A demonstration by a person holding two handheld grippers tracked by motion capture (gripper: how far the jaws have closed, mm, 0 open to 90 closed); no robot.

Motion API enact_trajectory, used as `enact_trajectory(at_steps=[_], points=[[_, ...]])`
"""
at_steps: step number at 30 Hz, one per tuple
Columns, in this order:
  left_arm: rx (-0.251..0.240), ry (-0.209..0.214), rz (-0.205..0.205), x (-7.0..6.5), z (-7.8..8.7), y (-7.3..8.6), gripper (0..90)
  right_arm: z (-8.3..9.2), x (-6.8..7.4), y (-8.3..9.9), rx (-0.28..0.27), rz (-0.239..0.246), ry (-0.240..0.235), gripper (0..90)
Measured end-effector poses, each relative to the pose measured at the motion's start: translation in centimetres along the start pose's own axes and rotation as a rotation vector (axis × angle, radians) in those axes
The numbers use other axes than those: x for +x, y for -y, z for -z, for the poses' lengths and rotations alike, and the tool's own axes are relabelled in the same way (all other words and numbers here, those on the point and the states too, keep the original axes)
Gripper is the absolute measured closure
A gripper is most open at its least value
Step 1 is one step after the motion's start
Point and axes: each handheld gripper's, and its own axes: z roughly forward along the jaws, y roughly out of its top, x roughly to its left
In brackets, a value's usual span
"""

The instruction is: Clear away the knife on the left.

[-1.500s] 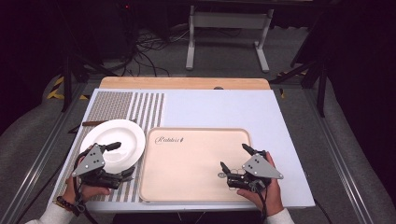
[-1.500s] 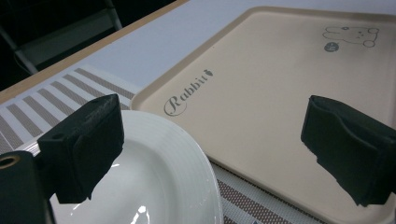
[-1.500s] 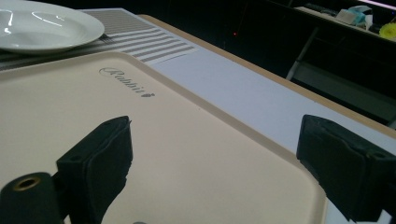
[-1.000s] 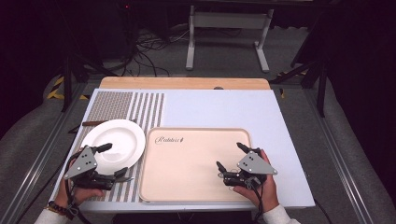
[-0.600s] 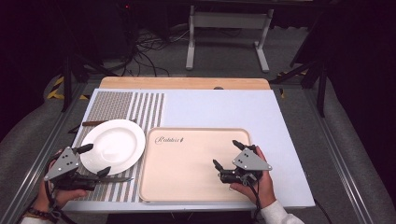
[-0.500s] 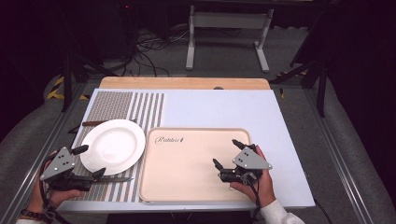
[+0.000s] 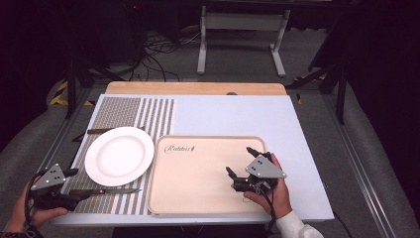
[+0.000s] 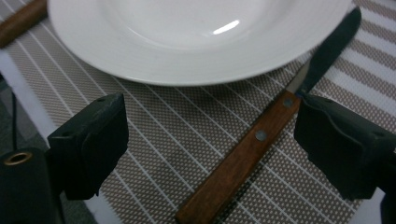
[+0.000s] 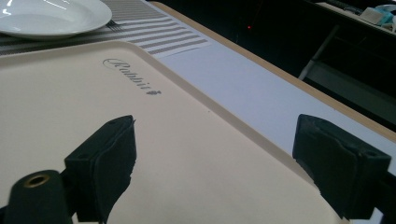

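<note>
A knife with a wooden handle [image 7: 88,191] [image 8: 243,158] lies on the striped placemat [image 7: 148,111], just in front of a white plate [image 7: 119,155] [image 8: 187,42]. My left gripper [image 7: 74,187] [image 8: 210,116] hovers at the table's near left corner. It is open, and its jaws have just been closing a little with the knife handle between them, untouched and nearer the right-hand jaw. My right gripper [image 7: 240,161] [image 9: 215,135] is open over the right part of the beige tray [image 7: 198,183] [image 9: 70,93], holding nothing.
A second wooden-handled utensil [image 7: 99,131] [image 8: 21,18] lies behind the plate. A wooden board [image 7: 198,88] runs along the table's far edge. Beyond it the floor holds cables [image 7: 158,49] and a metal stand [image 7: 242,25]. The table's near edge is close under both hands.
My left gripper has moved from the plate's near rim leftward and toward the table's near edge, lower, ending over the knife handle. The right gripper has stayed nearly still over the tray.
</note>
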Motion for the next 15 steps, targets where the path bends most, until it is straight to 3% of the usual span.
enact_trajectory(at_steps=[2, 3, 4, 6, 11, 12, 15], points=[[0.053, 0.055, -0.024, -0.3, -0.7, 0.0, 16.5, 0.0, 0.0, 0.0, 0.005, 0.0, 0.003, 14.7], [0.076, 0.052, -0.046, -0.5, -1.0, 0.0, 22.3, 0.0, 0.0, 0.1, 0.005, -0.001, 0.001, 14.8], [0.076, 0.052, -0.046, -0.5, -1.0, 0.0, 24.6, 0.0, -0.1, 0.1, 0.007, 0.0, 0.003, 14.9], [0.085, 0.102, -0.052, -0.6, -1.3, -0.1, 31.6, 0.0, -0.2, 0.2, 0.011, 0.0, 0.002, 14.9], [0.09, 0.137, -0.069, -0.9, -1.6, -0.3, 40.5, 0.0, -0.3, 0.3, 0.014, -0.007, 0.006, 15.3], [0.089, 0.165, -0.077, -1.0, -1.7, -0.4, 44.3, 0.0, -0.3, 0.4, 0.014, -0.006, 0.005, 15.4], [0.085, 0.195, -0.093, -1.1, -1.7, -0.5, 48.2, 0.0, -0.3, 0.4, 0.015, -0.005, -0.001, 15.4]])
